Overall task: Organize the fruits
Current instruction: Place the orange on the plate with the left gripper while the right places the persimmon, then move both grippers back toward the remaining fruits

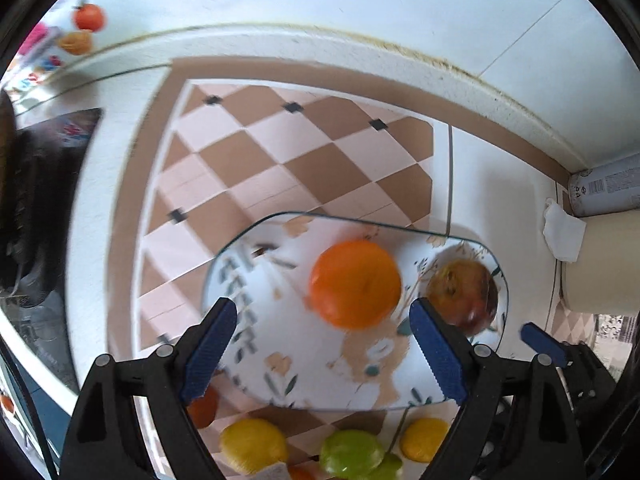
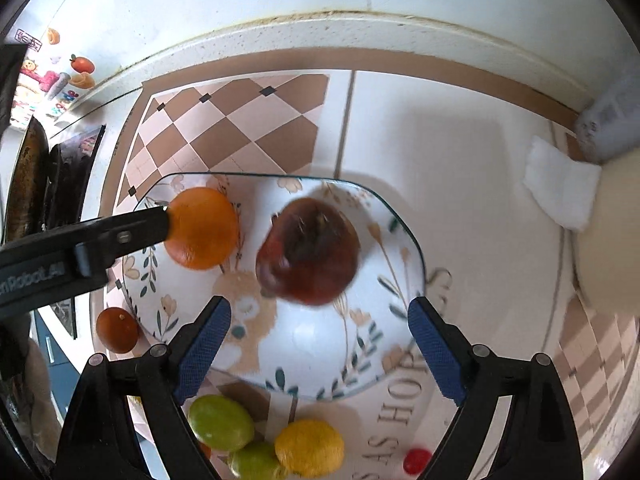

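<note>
A flower-patterned glass plate point(image 1: 280, 344) point(image 2: 304, 356) lies on the counter. An orange point(image 1: 355, 284) point(image 2: 202, 228) and a dark red apple point(image 1: 466, 296) point(image 2: 308, 250) lie on it. My left gripper point(image 1: 324, 348) is open above the plate, the orange just ahead of its jaws. My right gripper point(image 2: 320, 344) is open, the apple just ahead of it; one of its fingertips point(image 1: 540, 338) shows at the right of the left wrist view. Near the plate's front edge lie lemons point(image 1: 254, 446) point(image 2: 310, 448), green fruits point(image 1: 352, 454) point(image 2: 220, 422) and a small dark orange fruit point(image 2: 117, 330).
A checkered mat point(image 1: 280, 152) lies behind the plate. A folded white cloth point(image 2: 560, 184), a grey can point(image 1: 604, 190) and a cream container point(image 1: 600, 260) stand at the right against the wall. A small red fruit point(image 2: 416, 460) lies front right. Dark items point(image 1: 36, 200) lie at the left.
</note>
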A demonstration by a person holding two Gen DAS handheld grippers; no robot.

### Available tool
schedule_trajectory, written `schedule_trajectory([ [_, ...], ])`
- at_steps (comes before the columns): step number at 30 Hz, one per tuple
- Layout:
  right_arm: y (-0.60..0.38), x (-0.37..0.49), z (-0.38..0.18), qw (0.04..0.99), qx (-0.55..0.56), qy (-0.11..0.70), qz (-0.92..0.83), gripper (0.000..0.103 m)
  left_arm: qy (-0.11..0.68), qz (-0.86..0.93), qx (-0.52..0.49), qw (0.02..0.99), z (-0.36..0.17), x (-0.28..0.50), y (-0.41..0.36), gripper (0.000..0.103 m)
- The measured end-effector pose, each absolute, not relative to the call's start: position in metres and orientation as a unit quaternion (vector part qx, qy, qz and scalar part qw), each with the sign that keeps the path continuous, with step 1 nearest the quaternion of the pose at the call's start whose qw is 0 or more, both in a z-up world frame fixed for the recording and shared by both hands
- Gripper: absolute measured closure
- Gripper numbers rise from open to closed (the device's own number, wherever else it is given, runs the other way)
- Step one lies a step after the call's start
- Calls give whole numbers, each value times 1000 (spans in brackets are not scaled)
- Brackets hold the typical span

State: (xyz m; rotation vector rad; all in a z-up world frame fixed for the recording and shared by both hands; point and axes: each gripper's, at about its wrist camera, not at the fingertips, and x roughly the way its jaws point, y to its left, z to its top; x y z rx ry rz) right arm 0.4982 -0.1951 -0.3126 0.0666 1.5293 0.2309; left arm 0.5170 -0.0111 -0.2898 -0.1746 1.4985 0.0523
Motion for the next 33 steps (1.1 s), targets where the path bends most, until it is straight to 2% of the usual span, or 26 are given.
schedule_trajectory([
  [8,-204,454,-277,734,37,674,75,11,637,37,-38,769,-253,464,-2,15],
  [33,-195,346,-155,802,61,591,56,11,552,4,-16,834,-145,343,3,15],
])
